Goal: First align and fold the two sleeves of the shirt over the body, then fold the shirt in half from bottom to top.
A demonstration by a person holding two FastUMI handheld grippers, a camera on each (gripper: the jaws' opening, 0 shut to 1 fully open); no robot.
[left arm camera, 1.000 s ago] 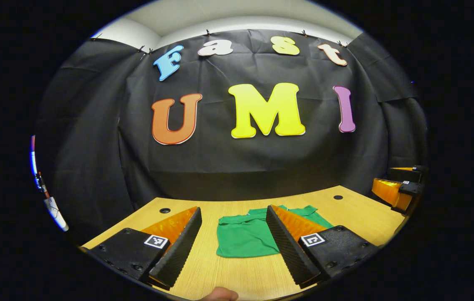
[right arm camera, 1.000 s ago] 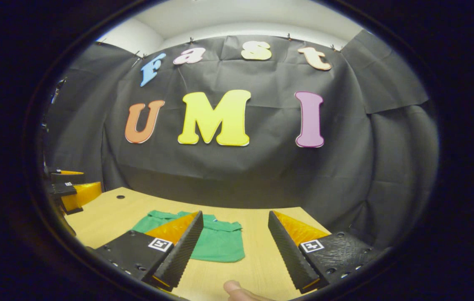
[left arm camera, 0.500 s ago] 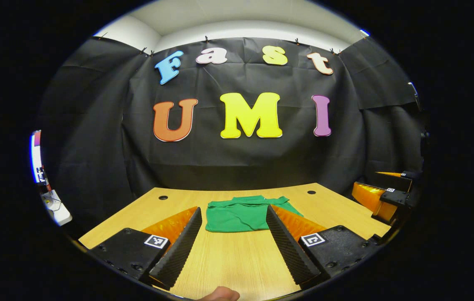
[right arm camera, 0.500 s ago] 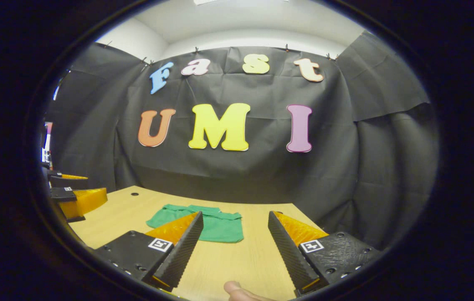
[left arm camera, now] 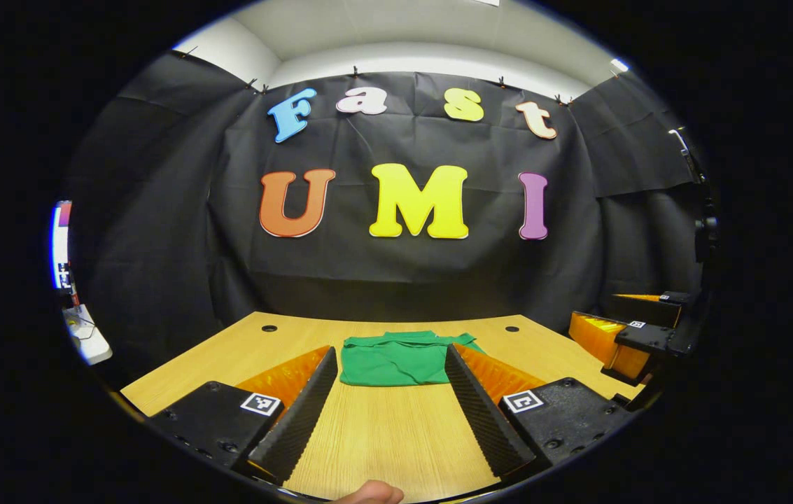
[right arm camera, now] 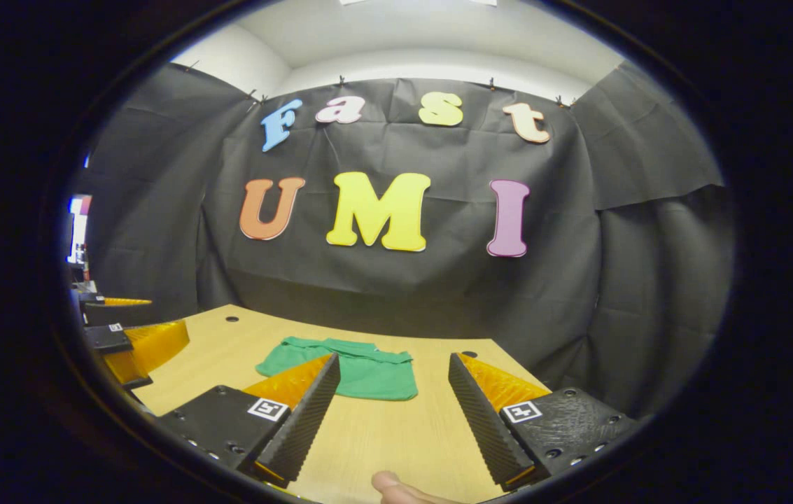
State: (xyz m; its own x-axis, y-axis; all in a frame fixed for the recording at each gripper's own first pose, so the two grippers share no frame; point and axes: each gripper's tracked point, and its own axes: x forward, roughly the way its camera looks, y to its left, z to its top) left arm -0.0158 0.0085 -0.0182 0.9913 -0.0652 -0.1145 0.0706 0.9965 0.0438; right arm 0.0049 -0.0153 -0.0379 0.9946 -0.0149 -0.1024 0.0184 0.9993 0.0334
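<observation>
Now I've drawn both hands back toward me over the last second: in the left gripper view the green cotton shirt [left arm camera: 396,358] has gone from large and close between my fingers to a smaller, compact rectangle farther up the pale wooden tabletop [left arm camera: 382,434], and the right gripper view shows the same retreat. My left gripper [left arm camera: 390,409] hangs above bare wood with its jaws spread wide and nothing between them; my right gripper [right arm camera: 391,413] is likewise released and empty, and I can see it off to the side in the left gripper view as well [left arm camera: 623,336]. A fingertip of the hand [right arm camera: 396,488] holding the right tool pokes in at the bottom edge.

The shirt lies flat near the middle of the table, well apart from both tools, with a straight, tidy near edge and what looks like the collar end bunched along the far side. I see no sleeves sticking out to either side, so I judge them tucked over the body and the bottom-to-top fold made too. Pulling away with open jaws reads to me as the finish; I'd only go back in if a corner springs loose
</observation>
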